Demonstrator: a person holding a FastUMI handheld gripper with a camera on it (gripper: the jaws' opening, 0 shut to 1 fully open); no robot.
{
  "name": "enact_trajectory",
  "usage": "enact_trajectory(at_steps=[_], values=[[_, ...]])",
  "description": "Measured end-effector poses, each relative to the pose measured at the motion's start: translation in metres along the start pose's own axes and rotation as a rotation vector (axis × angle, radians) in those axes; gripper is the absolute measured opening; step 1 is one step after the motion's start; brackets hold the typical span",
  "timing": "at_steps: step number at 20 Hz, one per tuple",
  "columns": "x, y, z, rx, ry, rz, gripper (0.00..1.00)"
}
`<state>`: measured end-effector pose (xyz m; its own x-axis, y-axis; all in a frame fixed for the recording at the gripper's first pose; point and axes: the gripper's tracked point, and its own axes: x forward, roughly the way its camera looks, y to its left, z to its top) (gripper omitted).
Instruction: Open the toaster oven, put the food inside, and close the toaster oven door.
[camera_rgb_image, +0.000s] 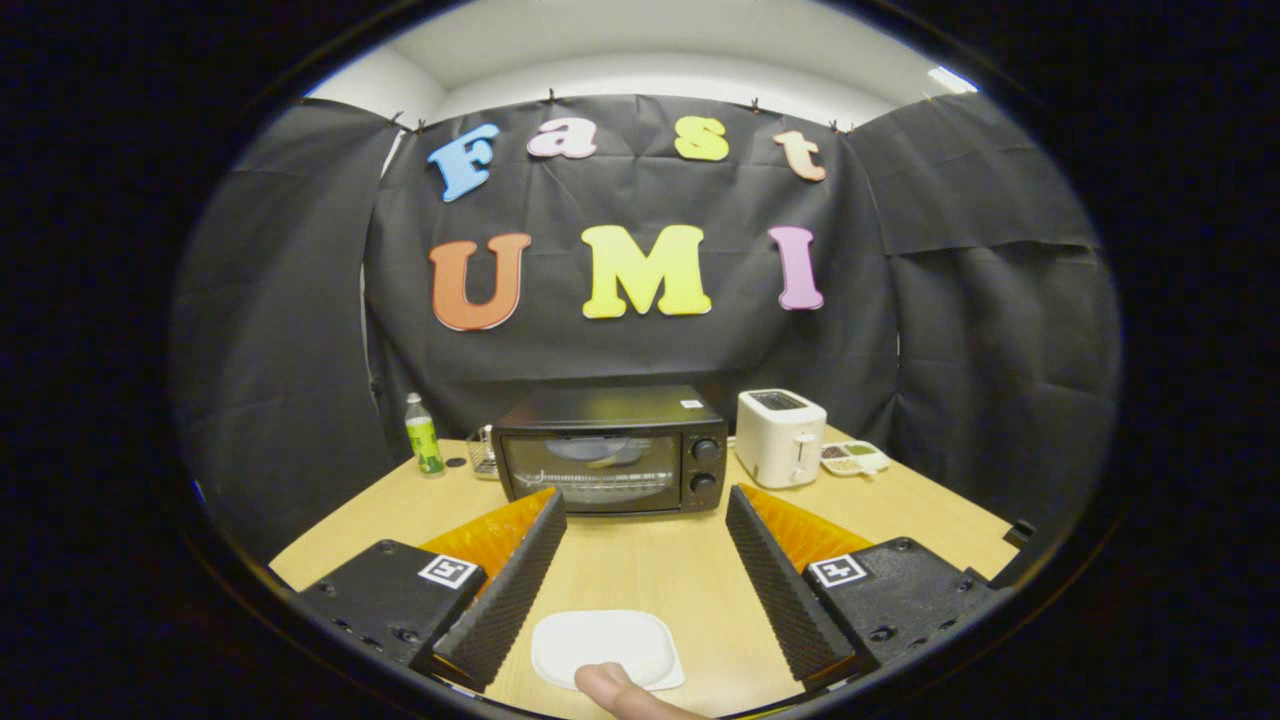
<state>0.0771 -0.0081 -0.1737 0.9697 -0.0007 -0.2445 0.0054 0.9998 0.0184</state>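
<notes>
A black toaster oven (612, 450) stands at the far middle of the wooden table (660, 570), its glass door shut, with two knobs on its right side. My gripper (645, 500) is open, its fingers wide apart and pointing at the oven, well short of it. Down between the fingers, close to me, a white plate (605, 645) lies on the table. A person's fingertip (612, 688) rests on the plate's near rim. I cannot make out any food on the plate.
A white pop-up toaster (781, 437) stands right of the oven, with a small divided dish (853, 458) beyond it. A green-labelled bottle (424, 435) and a small clear container (484, 452) stand left of the oven. Black cloth walls close the table in.
</notes>
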Motion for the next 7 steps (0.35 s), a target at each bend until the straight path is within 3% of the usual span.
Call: enact_trajectory(at_steps=[7], values=[[-0.03,-0.006,0.016,-0.042,-0.046,0.017,1.0]])
